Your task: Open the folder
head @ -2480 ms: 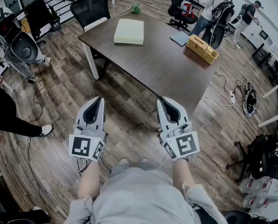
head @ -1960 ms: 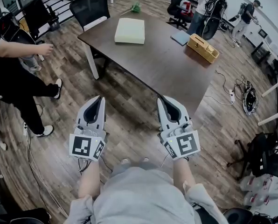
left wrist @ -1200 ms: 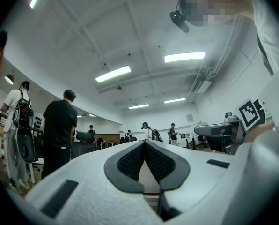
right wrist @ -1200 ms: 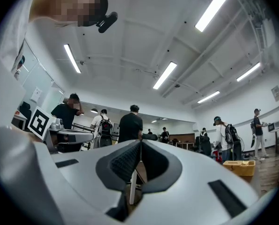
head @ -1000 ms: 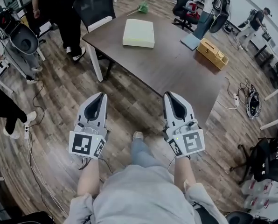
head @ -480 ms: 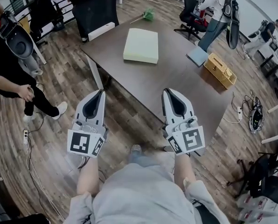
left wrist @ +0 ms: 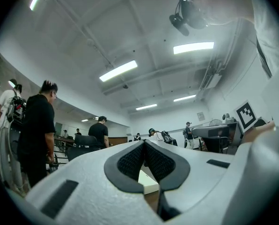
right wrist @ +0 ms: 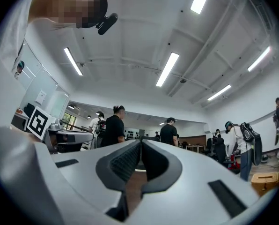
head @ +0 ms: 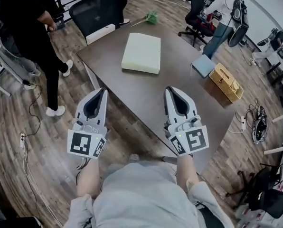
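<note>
A pale green, thick folder (head: pixel 141 52) lies closed and flat on the far part of the dark brown table (head: pixel 146 96). My left gripper (head: pixel 102 90) hangs over the table's near left edge, shut and empty. The right gripper (head: pixel 170 89) is over the tabletop, also shut with nothing in it. Both point toward the folder, well short of it. A corner of the folder (left wrist: pixel 147 182) shows below the closed tips of the left gripper (left wrist: pixel 144 143) in the left gripper view. The right gripper (right wrist: pixel 140 142) in its own view has tips that meet, with tabletop behind them.
A blue-grey flat book (head: pixel 203 65) and a yellow wicker box (head: pixel 228 82) sit at the table's right side. A black office chair (head: pixel 95 13) stands behind the table. A person in black (head: pixel 30 27) stands at the left. Cables (head: pixel 27 141) trail on the wood floor.
Both grippers have travelled forward from over the floor to the table's near edge, still shut. The table and folder now sit closer. People at the left have walked about.
</note>
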Demonstrator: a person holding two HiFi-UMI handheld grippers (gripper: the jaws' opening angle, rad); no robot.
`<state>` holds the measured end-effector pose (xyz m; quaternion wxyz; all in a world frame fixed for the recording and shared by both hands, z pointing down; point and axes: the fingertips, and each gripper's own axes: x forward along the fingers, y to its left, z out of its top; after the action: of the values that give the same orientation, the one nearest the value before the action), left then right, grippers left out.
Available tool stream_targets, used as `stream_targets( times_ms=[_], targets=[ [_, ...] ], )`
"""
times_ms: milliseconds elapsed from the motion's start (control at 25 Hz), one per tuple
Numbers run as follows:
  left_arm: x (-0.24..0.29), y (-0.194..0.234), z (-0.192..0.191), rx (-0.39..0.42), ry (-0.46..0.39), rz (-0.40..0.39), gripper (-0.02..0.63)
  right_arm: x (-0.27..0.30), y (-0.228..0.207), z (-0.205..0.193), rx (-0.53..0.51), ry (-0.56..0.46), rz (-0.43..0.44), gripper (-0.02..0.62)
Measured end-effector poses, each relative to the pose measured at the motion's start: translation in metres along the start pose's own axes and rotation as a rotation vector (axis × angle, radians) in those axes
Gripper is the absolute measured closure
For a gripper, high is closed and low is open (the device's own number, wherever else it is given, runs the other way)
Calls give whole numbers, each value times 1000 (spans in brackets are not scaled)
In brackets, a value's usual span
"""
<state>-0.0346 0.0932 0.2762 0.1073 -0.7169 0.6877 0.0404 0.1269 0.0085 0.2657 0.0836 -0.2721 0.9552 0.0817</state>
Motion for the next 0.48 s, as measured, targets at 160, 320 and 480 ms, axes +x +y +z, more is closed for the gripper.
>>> stream_targets(
  times_ms=[160,320,480],
  targets=[
    [8,5,-10,2,27,14,597,13,-10,-11,37,4,11,580],
    [15,16,-17,2,37,25,597,26,-13,-17,52,3,16,580],
    [31,25,-24,-6,36,15,597,38,-21,-25,51,11,2,580]
  ],
)
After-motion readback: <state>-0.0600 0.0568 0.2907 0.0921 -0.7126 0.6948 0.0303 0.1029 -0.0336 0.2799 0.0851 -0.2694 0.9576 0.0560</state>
